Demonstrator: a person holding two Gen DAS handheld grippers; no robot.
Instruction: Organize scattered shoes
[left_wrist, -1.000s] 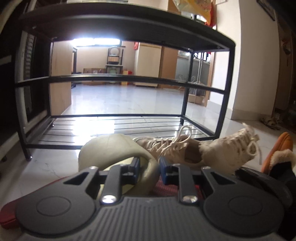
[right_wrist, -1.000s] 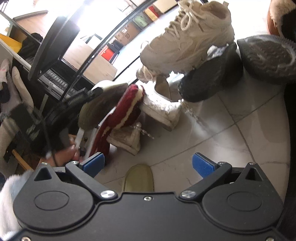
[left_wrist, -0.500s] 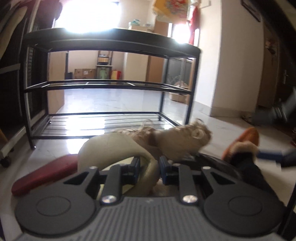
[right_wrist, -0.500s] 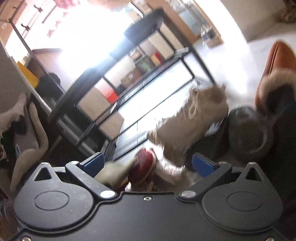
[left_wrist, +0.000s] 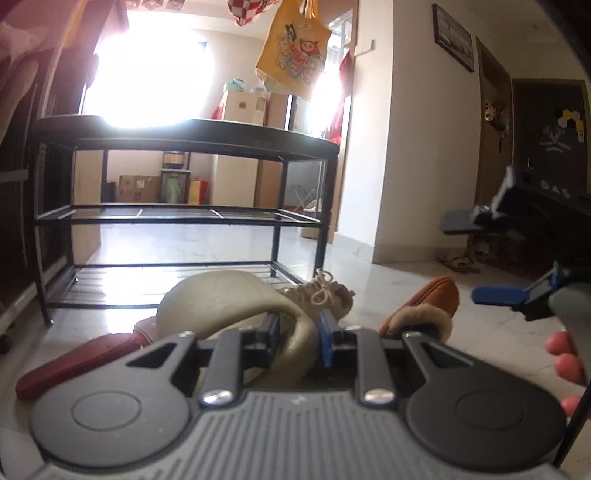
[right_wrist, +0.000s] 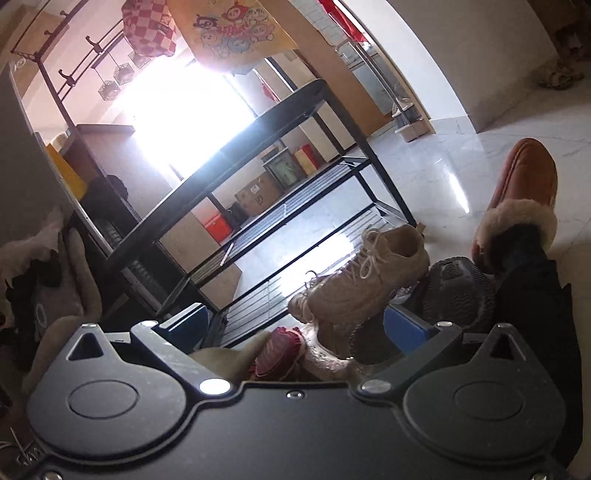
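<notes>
My left gripper (left_wrist: 299, 332) is shut on the rim of an olive-beige slipper (left_wrist: 218, 299), held just above the floor in front of the black shoe rack (left_wrist: 184, 136). Behind it lie a beige lace-up sneaker (left_wrist: 321, 299) and a red slipper (left_wrist: 74, 362). My right gripper (right_wrist: 299, 325) is open with nothing between its blue pads; the left wrist view shows it at the right edge (left_wrist: 480, 258). Below it in its own view are the beige sneaker (right_wrist: 369, 280), a dark shoe sole-up (right_wrist: 458, 291) and a red fluffy slipper (right_wrist: 277, 354).
An orange-brown fur-lined slipper (right_wrist: 517, 195) sits on the tiled floor at right with a dark trouser leg (right_wrist: 535, 295) in it. The rack's shelves (right_wrist: 295, 199) hold no shoes. A yellow tote bag (left_wrist: 295, 48) hangs above. Fingertips (left_wrist: 561, 354) of a hand show at far right.
Both grippers have risen and drawn back from the rack. The left one still grips the olive slipper. The right gripper has tilted up from the floor and now shows in the left view.
</notes>
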